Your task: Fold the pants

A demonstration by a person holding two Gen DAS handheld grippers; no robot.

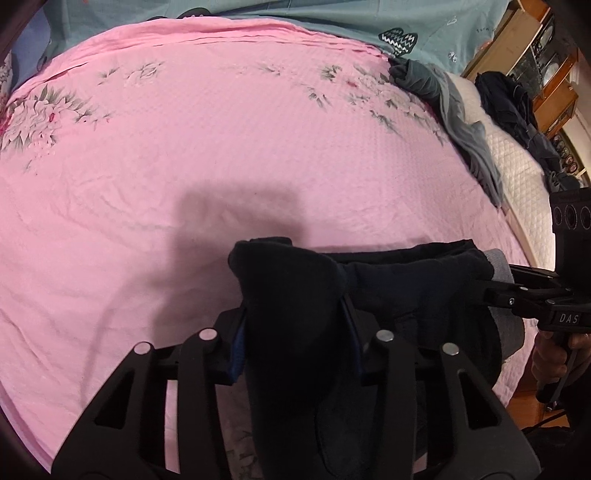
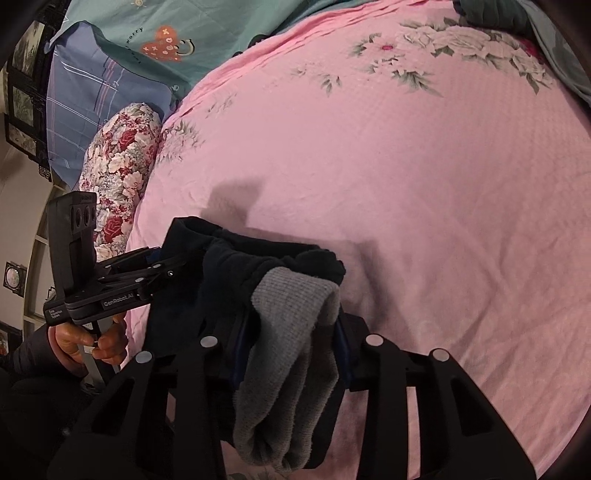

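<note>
The pants (image 1: pixel 295 295) are dark navy with a grey ribbed inner lining (image 2: pixel 295 332). They hang bunched between both grippers above the near edge of a pink bed cover (image 1: pixel 221 147). My left gripper (image 1: pixel 295 332) is shut on a dark fold of the pants; its fingertips are hidden by cloth. My right gripper (image 2: pixel 291 343) is shut on the pants where the grey lining shows. In the left wrist view the right gripper (image 1: pixel 491 291) shows at the right, clamped on the pants. In the right wrist view the left gripper (image 2: pixel 166 273) shows at the left, clamped on the pants (image 2: pixel 221 280).
The pink floral bed cover (image 2: pixel 406 166) spreads ahead. A teal quilt (image 1: pixel 332 22) lies at the far edge. Grey clothes (image 1: pixel 454 110) and dark clothes (image 1: pixel 513 99) lie at the right side. A floral pillow (image 2: pixel 122 162) lies at the left. Wooden furniture (image 1: pixel 535 48) stands beyond.
</note>
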